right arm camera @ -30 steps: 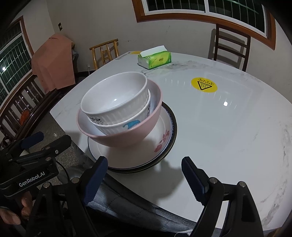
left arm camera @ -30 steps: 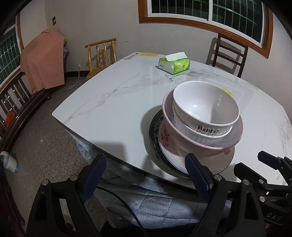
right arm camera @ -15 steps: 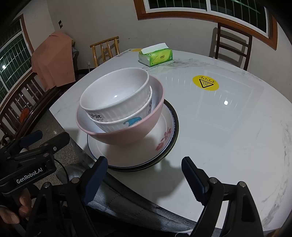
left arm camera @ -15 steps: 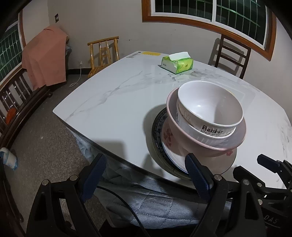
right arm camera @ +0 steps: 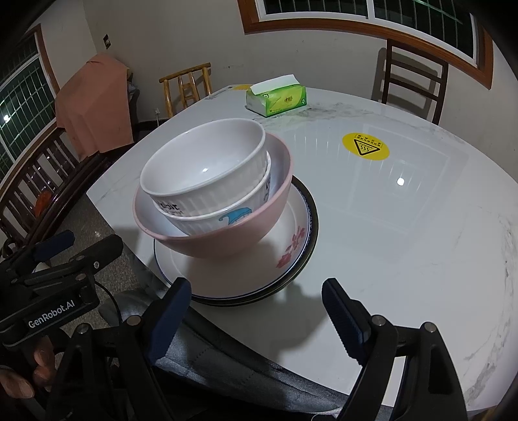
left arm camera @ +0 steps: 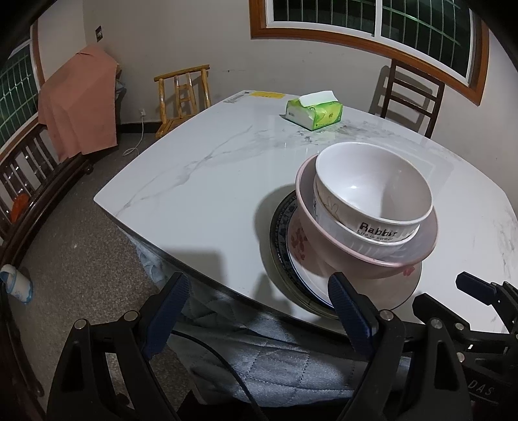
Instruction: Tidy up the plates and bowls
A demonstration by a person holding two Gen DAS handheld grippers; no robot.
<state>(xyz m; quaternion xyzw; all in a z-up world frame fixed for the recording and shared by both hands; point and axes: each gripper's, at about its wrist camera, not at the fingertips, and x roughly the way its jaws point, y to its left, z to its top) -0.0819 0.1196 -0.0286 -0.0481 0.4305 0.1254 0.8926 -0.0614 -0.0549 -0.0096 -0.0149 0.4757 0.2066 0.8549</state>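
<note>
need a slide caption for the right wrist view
Two white bowls nested in a pink bowl on stacked floral plates, right gripper open before them.

A dining room in a private home, photographed after dark: a white marble-topped dining table (right arm camera: 404, 246) carries a green pack of tissues (right arm camera: 276, 96) and a stack of plates and bowls (right arm camera: 226, 207). A dark wooden dining chair (right arm camera: 411, 82) stands at its far side beneath a wood-framed window (left arm camera: 372, 22) with a metal grille. A small bamboo chair (left arm camera: 184, 94) sits against the plain wall, near a salmon-coloured cloth (left arm camera: 79, 100) draped over furniture and a dark wooden bench (left arm camera: 22, 184) along the side.
</note>
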